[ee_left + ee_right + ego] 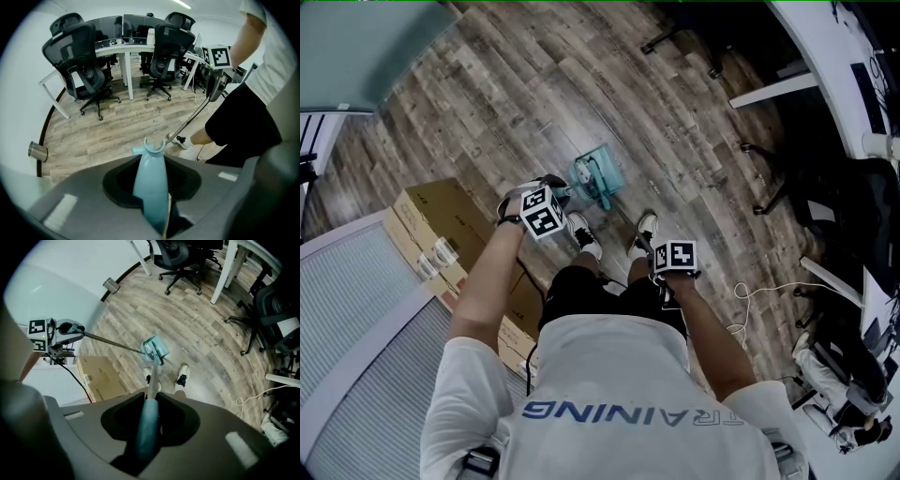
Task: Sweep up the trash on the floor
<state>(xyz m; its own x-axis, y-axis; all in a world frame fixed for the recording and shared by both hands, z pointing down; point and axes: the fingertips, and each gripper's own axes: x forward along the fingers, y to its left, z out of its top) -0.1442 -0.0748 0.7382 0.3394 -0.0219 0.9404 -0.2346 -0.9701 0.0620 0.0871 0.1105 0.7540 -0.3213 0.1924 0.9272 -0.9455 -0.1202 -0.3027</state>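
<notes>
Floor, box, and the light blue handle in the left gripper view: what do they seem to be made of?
Floor: wood-look planks with grain and seams, low sheen; I cannot tell whether it is real wood or laminate.
Box: likely cardboard; matte brown, with sharp folded edges.
Handle: probably plastic; smooth, even colour, with a moulded clip at its end.

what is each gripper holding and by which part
The left gripper clamps the pale teal handle topping one long pole; the right gripper clamps the dark teal grip topping the other. Both poles run down to the teal dustpan set.
</notes>
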